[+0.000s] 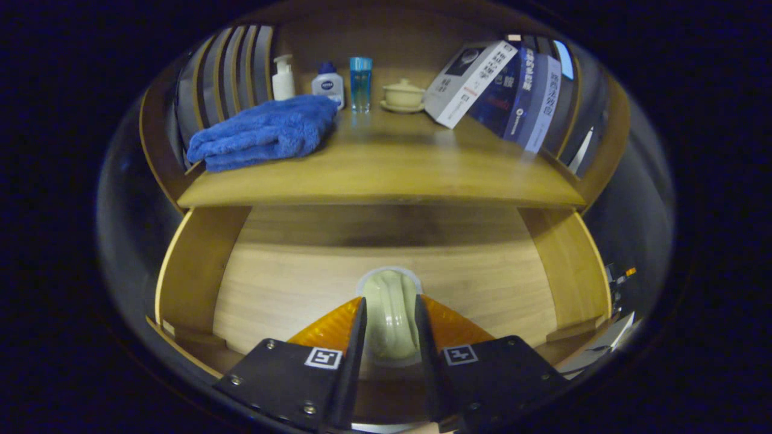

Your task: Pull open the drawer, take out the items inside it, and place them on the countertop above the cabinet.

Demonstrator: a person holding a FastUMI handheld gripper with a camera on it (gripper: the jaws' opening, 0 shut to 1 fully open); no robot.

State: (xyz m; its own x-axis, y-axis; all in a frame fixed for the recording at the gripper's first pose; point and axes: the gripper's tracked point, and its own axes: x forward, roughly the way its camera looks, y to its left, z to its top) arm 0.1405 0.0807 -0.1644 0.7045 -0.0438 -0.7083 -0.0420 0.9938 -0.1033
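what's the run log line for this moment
phase: drawer pull | tool: shut on drawer handle | drawer: open, inside hidden | countertop: towel, bottles, cup, books

wooden countertop [386, 175], blue towel [262, 132], bottles [329, 84], books [500, 90]

Dim, warm light falls from above onto the countertop [386, 175], its overhang shadowing the drawer [386, 283] beneath, while fisheye distortion bends and blurs everything around it.

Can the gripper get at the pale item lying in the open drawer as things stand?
Probably yes: the gripper already has the pale ceramic item between its fingers in the open drawer, apparently pressing on both sides, with nothing else around it.
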